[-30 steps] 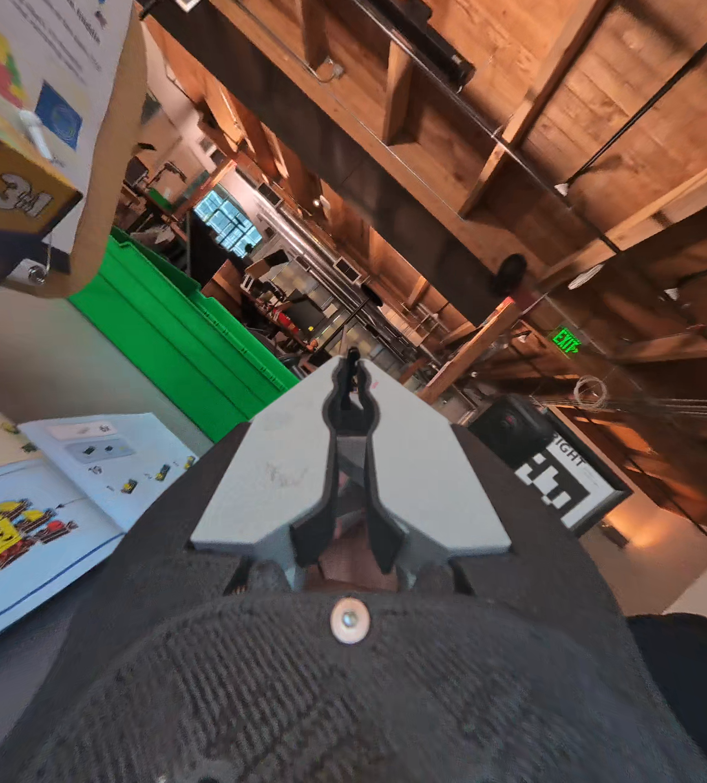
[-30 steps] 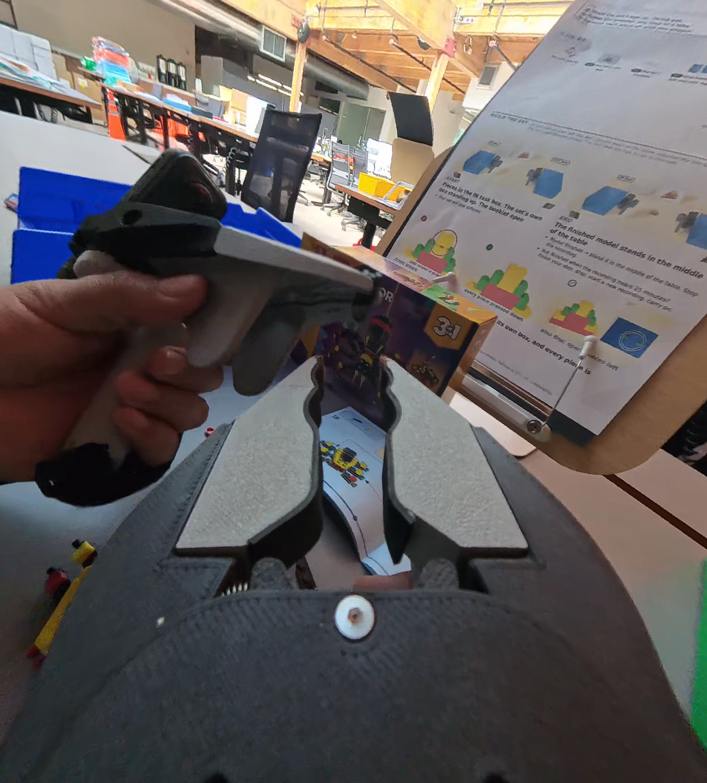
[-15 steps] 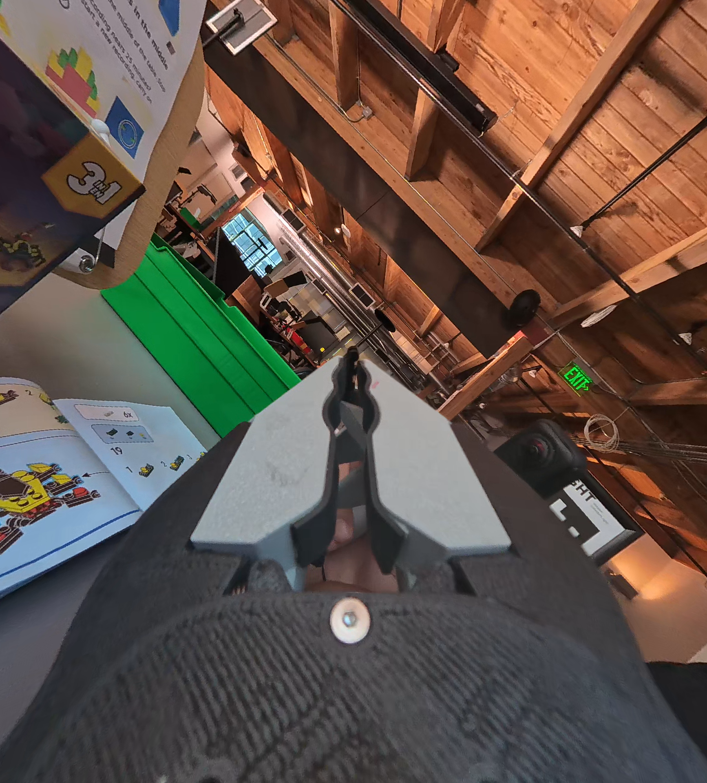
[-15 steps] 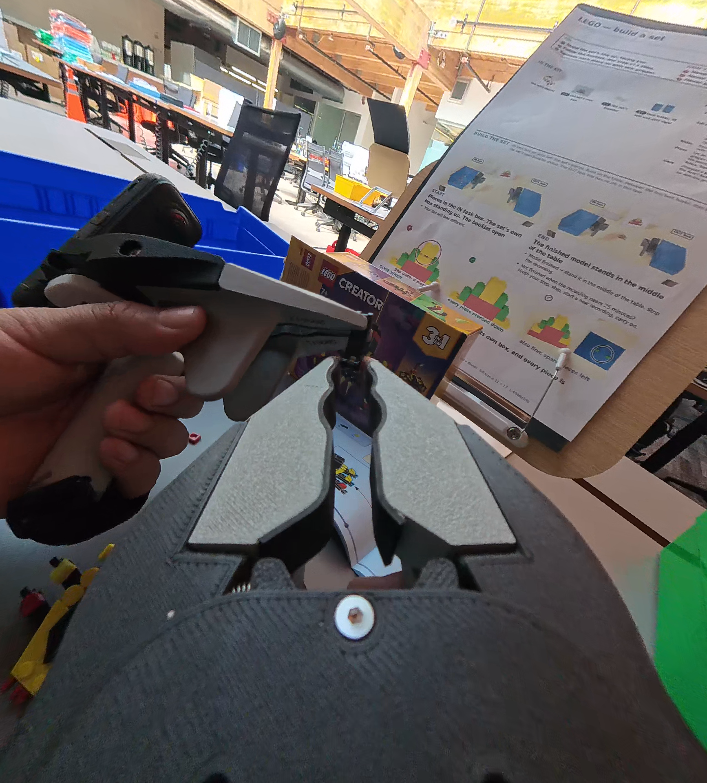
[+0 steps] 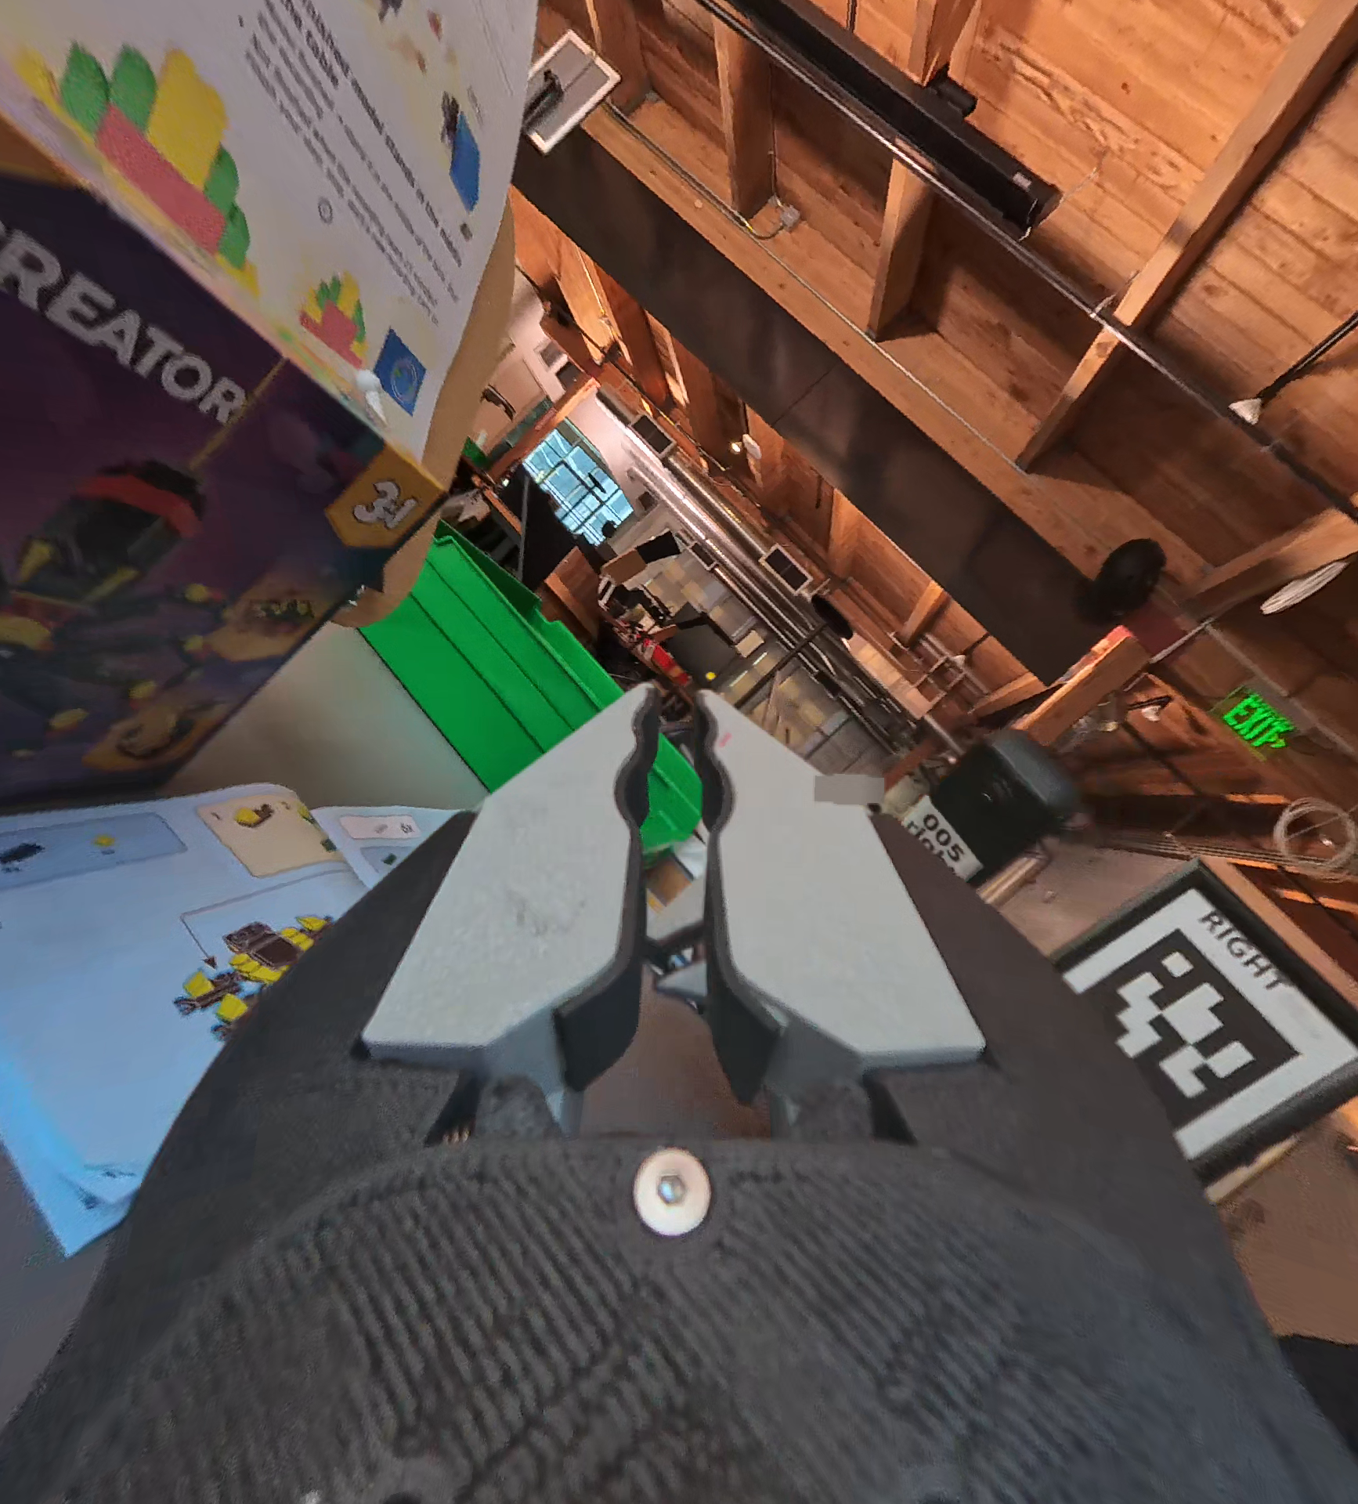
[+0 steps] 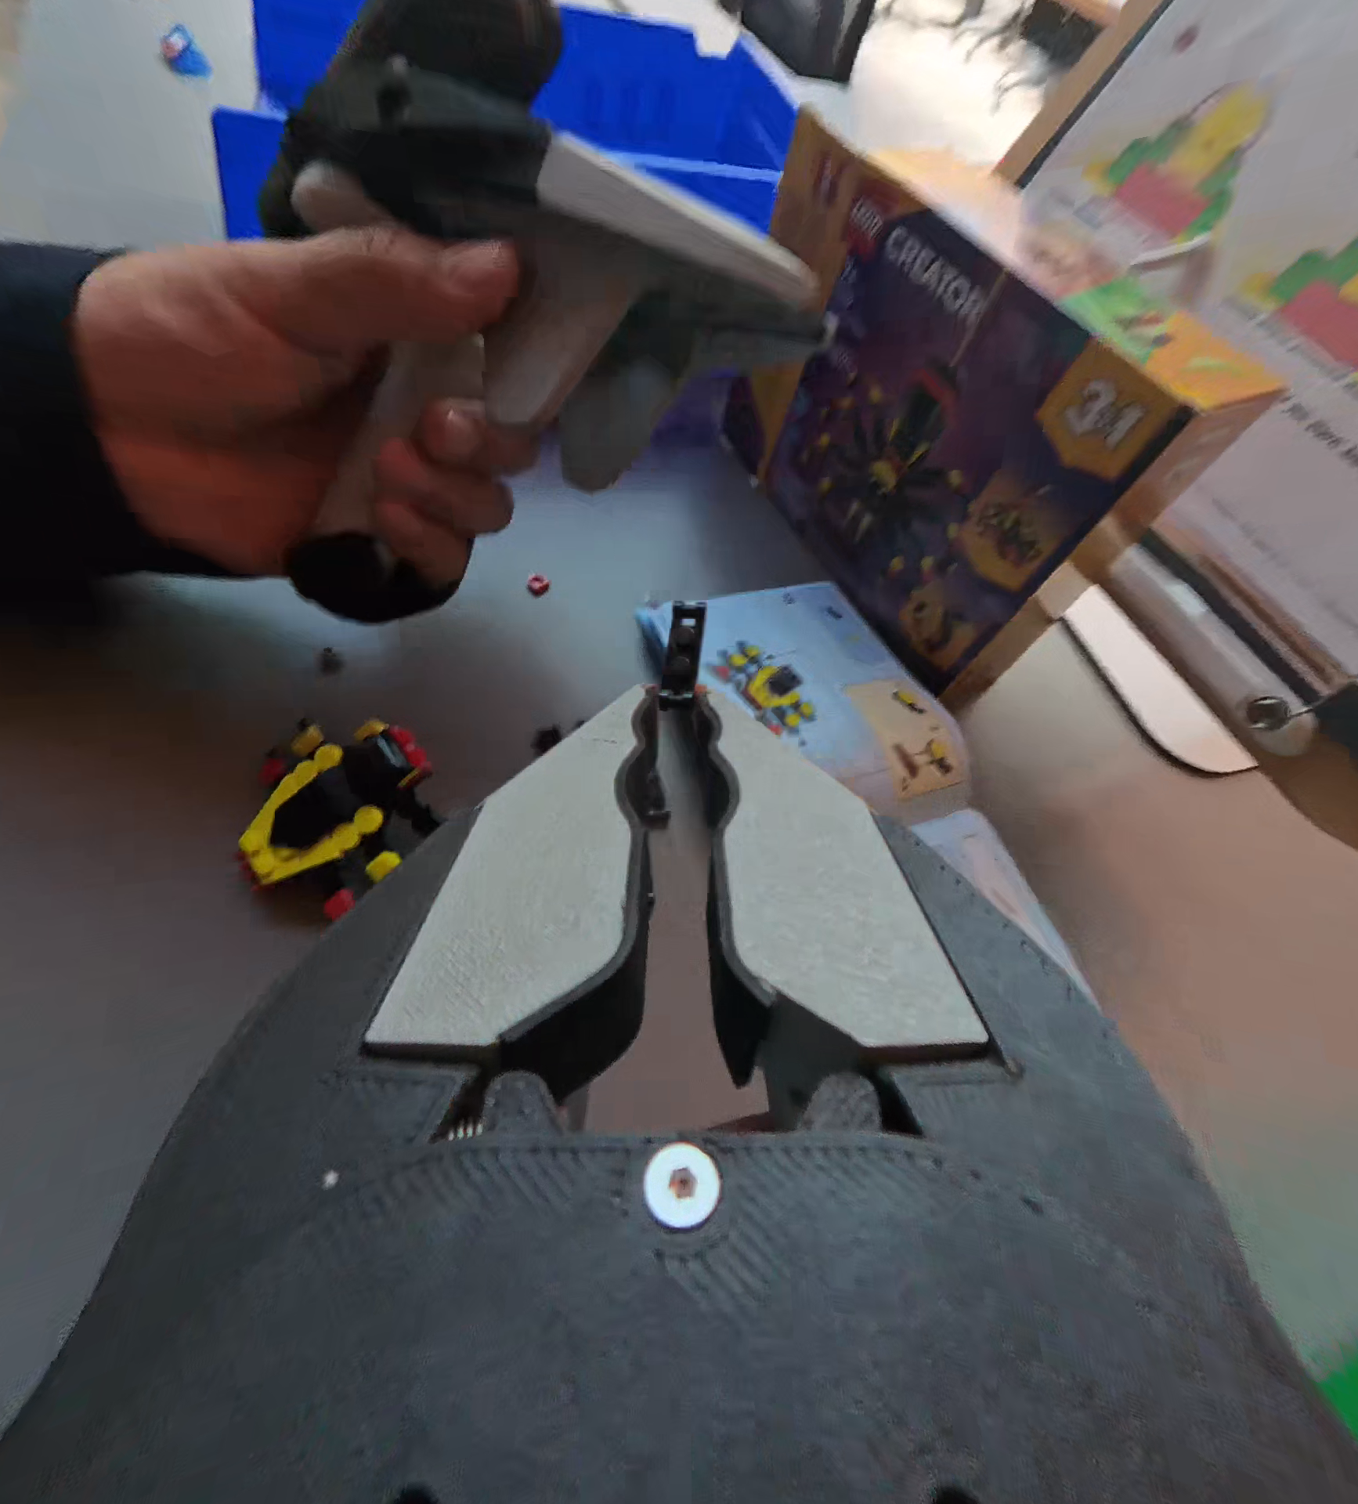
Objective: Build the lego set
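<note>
My right gripper (image 6: 676, 710) is shut on a small black lego piece (image 6: 681, 647) that sticks out past its tips, above the grey table. A partly built yellow, black and red lego model (image 6: 330, 814) lies on the table to the left of it. My left gripper (image 5: 676, 710) is slightly open and empty, tilted up toward the ceiling. In the right wrist view a hand holds the left gripper (image 6: 814, 325) up at the upper left, above the table. The open instruction booklet (image 6: 830, 692) lies just beyond the black piece and also shows in the left wrist view (image 5: 90, 936).
The purple lego box (image 6: 944, 456) stands behind the booklet, with a wooden board holding an instruction sheet (image 6: 1310, 325) to its right. Blue bins (image 6: 659, 106) stand at the back. A green bin (image 5: 497, 675) is on the right. Small loose pieces (image 6: 537, 583) lie on the table. Across from one pair of fingers to the other is roughly 9 cm.
My left gripper was shut on the small black piece and has opened and let it go. My right gripper has closed on that piece and tilted down toward the table.
</note>
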Demonstrator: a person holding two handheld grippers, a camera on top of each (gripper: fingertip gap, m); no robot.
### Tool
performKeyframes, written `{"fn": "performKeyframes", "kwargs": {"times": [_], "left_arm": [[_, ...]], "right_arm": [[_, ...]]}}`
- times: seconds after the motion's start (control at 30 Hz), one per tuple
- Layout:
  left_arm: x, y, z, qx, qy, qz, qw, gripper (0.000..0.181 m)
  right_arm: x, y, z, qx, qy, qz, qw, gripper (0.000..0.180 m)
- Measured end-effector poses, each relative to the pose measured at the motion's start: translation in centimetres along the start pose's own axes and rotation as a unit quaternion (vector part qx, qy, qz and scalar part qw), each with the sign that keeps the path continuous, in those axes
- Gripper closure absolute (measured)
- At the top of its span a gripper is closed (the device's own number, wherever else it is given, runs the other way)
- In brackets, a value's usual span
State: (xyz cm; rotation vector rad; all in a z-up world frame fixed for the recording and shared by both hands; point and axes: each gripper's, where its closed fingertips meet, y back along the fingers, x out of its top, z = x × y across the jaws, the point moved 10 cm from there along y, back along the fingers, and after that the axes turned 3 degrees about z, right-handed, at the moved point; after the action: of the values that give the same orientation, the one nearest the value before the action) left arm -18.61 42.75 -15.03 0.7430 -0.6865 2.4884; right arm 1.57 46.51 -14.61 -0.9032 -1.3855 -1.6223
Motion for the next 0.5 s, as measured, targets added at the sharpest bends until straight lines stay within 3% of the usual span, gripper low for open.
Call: {"fn": "performKeyframes", "kwargs": {"times": [0.1,0.27,0.43,0.5], "left_arm": [[0.2,-0.1,0.2,0.005,-0.030,-0.008,1.000,0.178],[-0.1,-0.5,0.2,-0.002,-0.044,-0.029,0.999,0.178],[-0.2,-0.7,0.1,-0.001,-0.051,-0.043,0.998,0.177],[-0.3,-0.8,0.0,-0.002,-0.048,-0.045,0.998,0.176]], "right_arm": [[-1.8,-1.2,-0.4,0.037,0.016,-0.098,0.994,0.174],[-3.5,-2.7,-1.6,0.082,0.032,-0.188,0.978,0.173],[-3.9,-2.8,-1.3,0.073,0.026,-0.207,0.975,0.172],[-3.8,-2.6,-1.0,0.064,0.024,-0.202,0.977,0.162]]}}
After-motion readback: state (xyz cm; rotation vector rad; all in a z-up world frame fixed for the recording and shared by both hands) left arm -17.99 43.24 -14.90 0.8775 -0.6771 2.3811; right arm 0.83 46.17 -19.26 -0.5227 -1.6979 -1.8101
